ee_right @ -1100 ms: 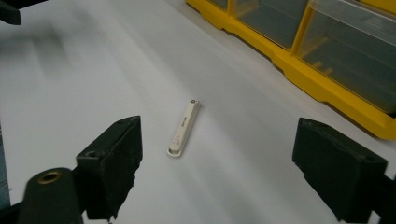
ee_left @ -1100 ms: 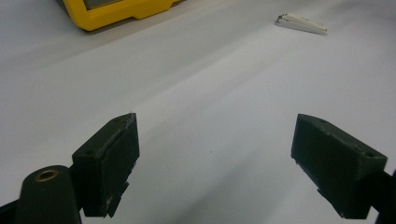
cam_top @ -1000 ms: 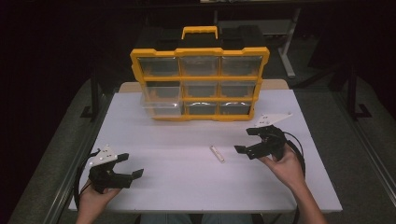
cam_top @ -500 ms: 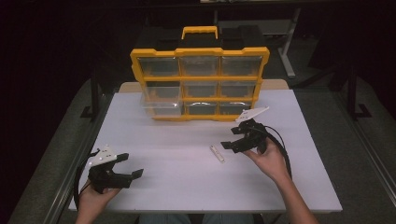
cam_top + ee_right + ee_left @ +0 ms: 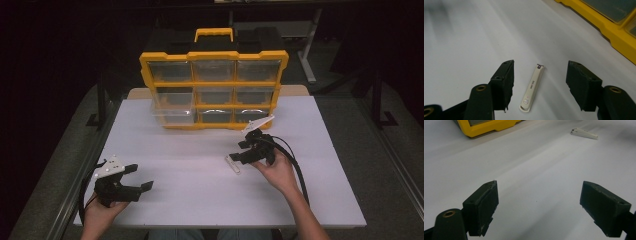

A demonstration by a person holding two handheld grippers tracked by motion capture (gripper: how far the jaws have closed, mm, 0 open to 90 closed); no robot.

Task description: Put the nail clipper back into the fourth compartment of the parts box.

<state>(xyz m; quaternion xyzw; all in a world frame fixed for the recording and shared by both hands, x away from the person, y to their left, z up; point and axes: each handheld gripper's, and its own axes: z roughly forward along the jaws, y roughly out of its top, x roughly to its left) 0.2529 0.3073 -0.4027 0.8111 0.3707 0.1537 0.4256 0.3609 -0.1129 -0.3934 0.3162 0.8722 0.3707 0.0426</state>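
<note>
A white table [image 5: 200,200] carries everything here. At its far side stands a yellow organizer case [image 5: 215,90], upright, with a handle on top and three rows of clear drawers; one drawer in the left column sits pulled partly out toward the person. The case's yellow edge also shows at the upper right of the right gripper view and at the top left of the left gripper view.

The left gripper [image 5: 135,180] rests low at the near left corner of the table, held in the person's left hand [image 5: 100,215]. Its jaws stand wide apart with bare table between them and nothing grasped.

The right gripper [image 5: 240,152], in the person's right hand [image 5: 280,172], sits right of the table's middle, well in front of the case, with its jaws pointing leftward across the table. They have just been closing, yet a gap remains on each side of the thing between them, so nothing is gripped.

That thing is a white nail clipper [image 5: 532,87], lying flat on the table between the right gripper's jaws, lengthwise along them, touching neither pad. In the high view it shows just beside the jaw tips [image 5: 232,164], and in the left gripper view it lies far off at the upper right [image 5: 584,133].
</note>
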